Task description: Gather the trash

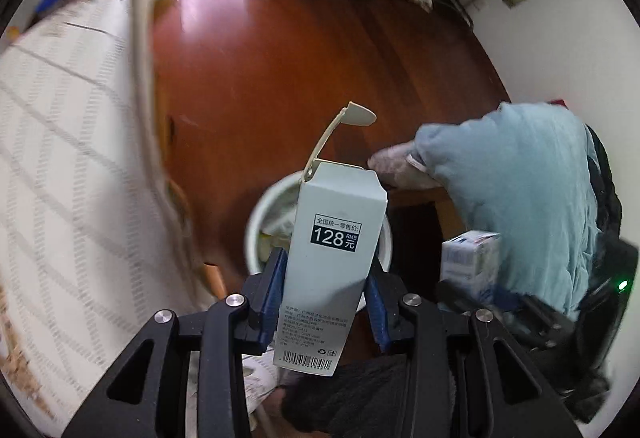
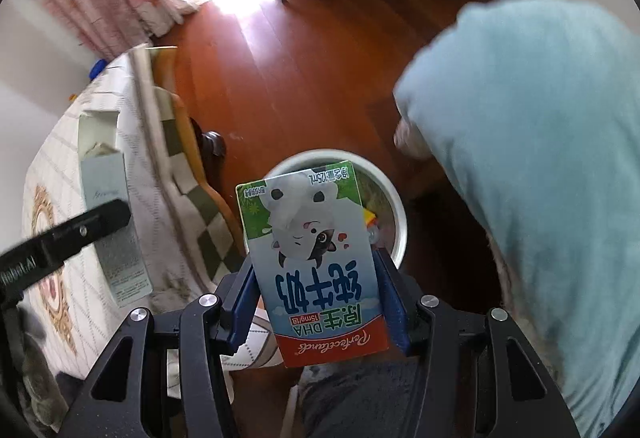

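Both boxes held over the bin, ready to drop

Your left claw (image 1: 326, 278) pinches the tall white box (image 1: 332, 238); your right claw (image 2: 316, 298) clamps the milk carton (image 2: 312, 258). The white bin (image 2: 396, 205) sits just beyond both, so centre over it, then release.

grey box (image 1: 334, 238): 1 | milk carton (image 2: 320, 270): 1 | bin (image 2: 394, 205): 1

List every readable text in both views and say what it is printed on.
"全国统一零售价: 128 RMB 元": grey box in left gripper.
"纯牛奶", "原生DHA", "15mg/包", "Perfectland": milk carton in right gripper, upside down.
Grey box's fine print, barcode digits: too small.
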Motion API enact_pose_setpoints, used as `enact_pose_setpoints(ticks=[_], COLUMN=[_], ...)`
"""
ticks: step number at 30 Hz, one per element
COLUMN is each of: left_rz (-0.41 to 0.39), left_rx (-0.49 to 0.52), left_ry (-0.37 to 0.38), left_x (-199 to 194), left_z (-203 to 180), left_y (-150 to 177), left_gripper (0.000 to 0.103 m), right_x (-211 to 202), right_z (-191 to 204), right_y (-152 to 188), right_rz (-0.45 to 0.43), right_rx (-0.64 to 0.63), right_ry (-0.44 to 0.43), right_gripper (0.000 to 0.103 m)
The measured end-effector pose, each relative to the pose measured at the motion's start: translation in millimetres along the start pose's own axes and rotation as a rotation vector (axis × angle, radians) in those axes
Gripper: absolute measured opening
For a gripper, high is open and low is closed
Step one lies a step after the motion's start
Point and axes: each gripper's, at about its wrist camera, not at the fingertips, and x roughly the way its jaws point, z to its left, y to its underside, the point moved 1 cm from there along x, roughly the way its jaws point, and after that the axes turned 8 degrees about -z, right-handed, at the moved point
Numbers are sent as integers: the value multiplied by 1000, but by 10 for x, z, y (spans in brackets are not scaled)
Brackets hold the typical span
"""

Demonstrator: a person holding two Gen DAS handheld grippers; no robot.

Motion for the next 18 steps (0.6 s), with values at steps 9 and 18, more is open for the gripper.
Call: enact_pose_setpoints(ticks=[9,18], left_rz=[70,-27], left_rx=[-16,91], left_ry=[39,-161], left_x=[405,139], left_z=[-69,34], left_y=[-223,99], left_gripper=[92,93], right_x=[678,629], right_z=[-312,-267], right_y=[-56,48], right_rz=[61,27], right_rx=[69,64], right_ry=[-9,5], right_gripper=[83,101])
